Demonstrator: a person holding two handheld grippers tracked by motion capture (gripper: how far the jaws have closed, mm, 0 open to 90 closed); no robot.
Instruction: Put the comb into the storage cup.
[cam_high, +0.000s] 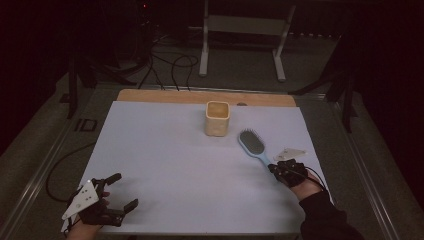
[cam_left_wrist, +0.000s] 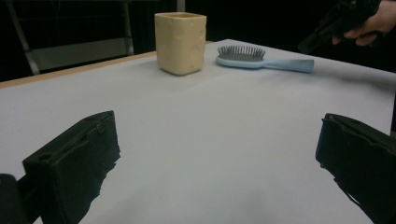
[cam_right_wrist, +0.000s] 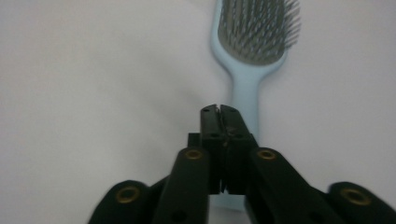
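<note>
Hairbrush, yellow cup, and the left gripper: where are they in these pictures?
hairbrush (cam_high: 251, 141), high view, on its grey bristle pad.
yellow cup (cam_left_wrist: 180, 43), left gripper view, on its front wall.
left gripper (cam_high: 121, 191), high view, between its open jaws.

There is one yellow cup (cam_high: 217, 119) and one blue hairbrush (cam_high: 252, 144) on the worktop (cam_high: 165, 165). Two grippers are there too: one left gripper (cam_high: 122, 191) and one right gripper (cam_high: 273, 168).

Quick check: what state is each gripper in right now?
Left gripper: open, holding nothing.
Right gripper: shut above the hairbrush handle, nothing between its fingers.
</note>
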